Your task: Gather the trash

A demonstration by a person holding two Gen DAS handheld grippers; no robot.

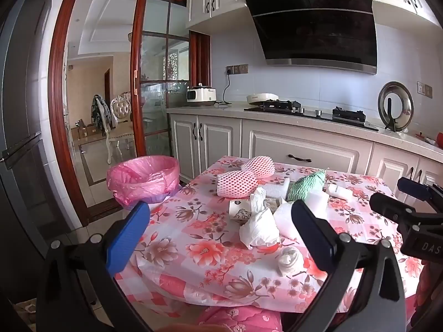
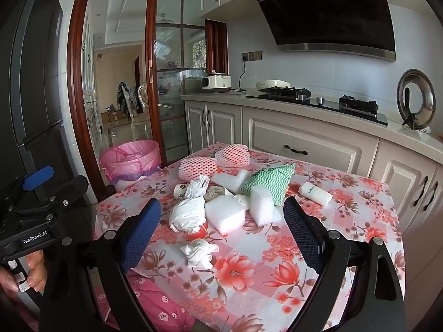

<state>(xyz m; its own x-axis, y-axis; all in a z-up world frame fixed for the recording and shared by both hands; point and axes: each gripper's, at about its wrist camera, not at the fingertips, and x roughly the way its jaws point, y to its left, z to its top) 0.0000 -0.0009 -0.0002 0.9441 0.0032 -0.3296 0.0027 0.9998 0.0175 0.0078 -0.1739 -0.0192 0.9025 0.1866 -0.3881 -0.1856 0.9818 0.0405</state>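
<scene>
Trash lies heaped in the middle of the table [image 2: 346, 221], on its pink flowered cloth: two pink foam nets [image 2: 198, 168] at the far side, a crumpled white bag [image 2: 188, 217] nearer, two white foam blocks [image 2: 225, 213] beside it, a green zigzag cloth [image 2: 267, 181] behind those, and a small wad of tissue [image 2: 199, 253] lying alone closest to me. Both grippers hang above the near edge with their blue-padded fingers spread wide and nothing between them. The left gripper [image 1: 218, 233] sits toward the table's left corner, and the right gripper [image 2: 221, 233] frames the tissue wad and the foam blocks. The bin with the pink liner [image 1: 144, 177] stands on the floor just off the table's far left corner, by the glass sliding door [image 1: 155, 83]. From the left camera the bin is large and its open mouth shows plainly, while the right camera catches it smaller and further back. The right camera alone shows the person's hand [image 2: 27, 274] gripping the left tool's handle at the lower left edge, and it shows the white tube [image 2: 315, 192] on the right of the cloth clearly; in the left view that tube is half hidden behind the heap. The left view alone picks up a printed paper cup [image 1: 239, 211] lying on its side with its drawing visible. Behind everything run the counter, the gas hob [image 1: 310, 110] and the dark hood [image 1: 315, 25].
</scene>
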